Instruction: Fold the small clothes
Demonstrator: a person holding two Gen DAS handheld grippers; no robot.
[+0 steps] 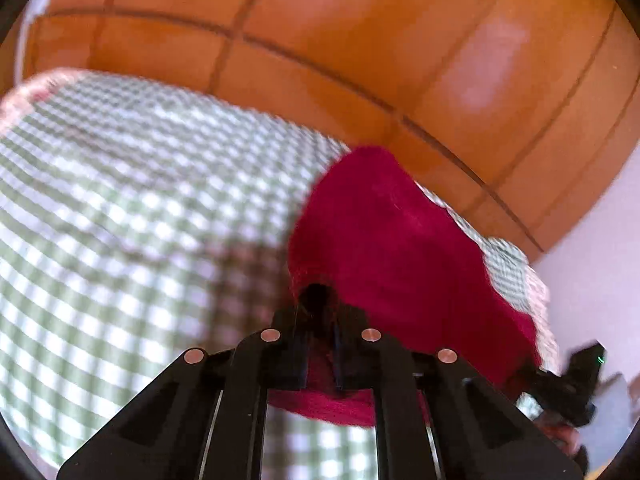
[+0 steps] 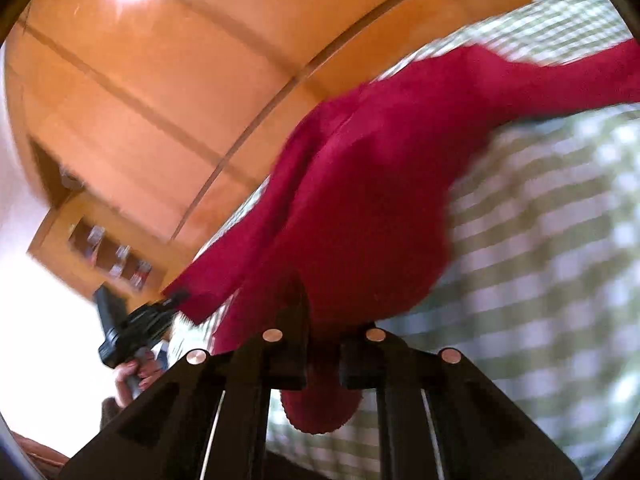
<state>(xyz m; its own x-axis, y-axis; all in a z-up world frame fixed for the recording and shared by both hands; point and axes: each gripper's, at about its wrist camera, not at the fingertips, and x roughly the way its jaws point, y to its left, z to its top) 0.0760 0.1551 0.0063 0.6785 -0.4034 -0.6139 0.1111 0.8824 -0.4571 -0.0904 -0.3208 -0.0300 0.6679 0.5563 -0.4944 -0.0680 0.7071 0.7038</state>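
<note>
Both grippers' jaws, left (image 1: 319,312) and right (image 2: 322,320), pinch the red garment (image 1: 400,248).

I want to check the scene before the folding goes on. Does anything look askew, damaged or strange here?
Nothing looks damaged or spilled. The dark red knitted garment lies bunched and stretched, not flat, on the green and white checked cloth, because the left gripper and the right gripper each pinch a part of it.
</note>
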